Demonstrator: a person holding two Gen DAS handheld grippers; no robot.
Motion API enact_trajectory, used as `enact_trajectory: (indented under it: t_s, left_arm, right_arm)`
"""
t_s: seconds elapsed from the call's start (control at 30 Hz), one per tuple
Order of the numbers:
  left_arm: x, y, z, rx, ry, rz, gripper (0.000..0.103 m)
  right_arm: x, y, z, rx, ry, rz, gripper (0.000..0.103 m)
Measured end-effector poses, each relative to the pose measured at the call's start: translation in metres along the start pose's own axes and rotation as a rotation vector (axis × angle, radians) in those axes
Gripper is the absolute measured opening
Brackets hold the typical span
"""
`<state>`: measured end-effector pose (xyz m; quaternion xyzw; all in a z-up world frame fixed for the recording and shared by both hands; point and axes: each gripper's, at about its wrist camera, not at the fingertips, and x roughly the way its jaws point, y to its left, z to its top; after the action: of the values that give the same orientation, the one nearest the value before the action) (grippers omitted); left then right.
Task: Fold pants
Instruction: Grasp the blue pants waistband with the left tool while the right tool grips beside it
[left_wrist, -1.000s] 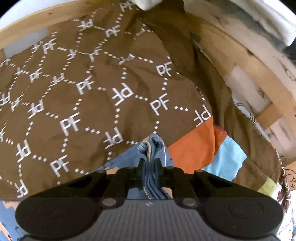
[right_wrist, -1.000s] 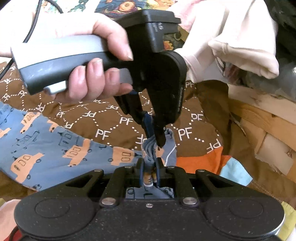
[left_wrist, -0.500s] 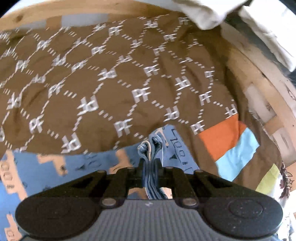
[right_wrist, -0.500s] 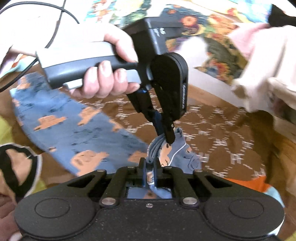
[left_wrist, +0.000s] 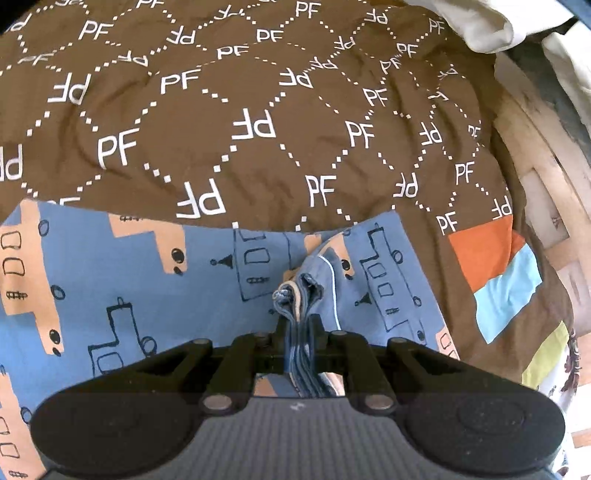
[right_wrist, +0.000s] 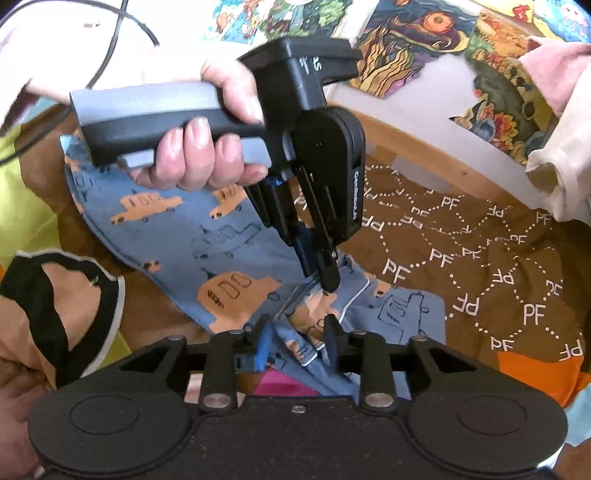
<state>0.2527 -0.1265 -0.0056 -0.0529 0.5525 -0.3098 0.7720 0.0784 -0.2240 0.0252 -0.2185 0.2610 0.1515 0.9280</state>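
Observation:
The pants (left_wrist: 129, 280) are small, blue, printed with orange and outlined vehicles, and lie on a brown "PF" blanket. My left gripper (left_wrist: 298, 323) is shut on a bunched edge of the pants (left_wrist: 297, 295). In the right wrist view the pants (right_wrist: 177, 236) stretch away to the left. There the left gripper (right_wrist: 319, 275) pinches the fabric from above. My right gripper (right_wrist: 297, 330) is open, its fingers spread to either side of the pants' edge, which lies loose between them.
The brown blanket (left_wrist: 221, 110) has orange, light-blue and yellow patches (left_wrist: 495, 273) on the right. A wooden bed frame (left_wrist: 535, 155) and white cloth (left_wrist: 480, 26) border it. Pink-white garments (right_wrist: 557, 110) hang at the right, with a colourful printed cloth (right_wrist: 424, 44) behind.
My right gripper has opened and let go of the pants' edge. Both grippers have come down, and the pants now lie spread on the blanket with the left gripper still holding them.

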Motion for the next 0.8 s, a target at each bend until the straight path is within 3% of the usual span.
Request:
enact_trajectory:
  t_s: [0.17, 0.3, 0.6, 0.8]
  left_arm:
    - [-0.002, 0.005, -0.002, 0.008, -0.002, -0.007, 0.015]
    - [-0.001, 0.007, -0.001, 0.002, -0.008, 0.002, 0.024]
    - [0.002, 0.005, -0.001, -0.016, -0.009, 0.015, 0.025]
    - [0.004, -0.005, -0.001, 0.017, -0.016, 0.037, 0.015]
  right_arm:
    - [0.007, 0.0, -0.001, -0.016, 0.012, -0.007, 0.042]
    - [0.009, -0.001, -0.002, -0.01, 0.011, -0.006, 0.042]
    - [0.009, 0.002, -0.002, -0.047, 0.01, -0.015, 0.038]
    - [0.01, 0.006, -0.002, -0.078, 0.016, -0.019, 0.034]
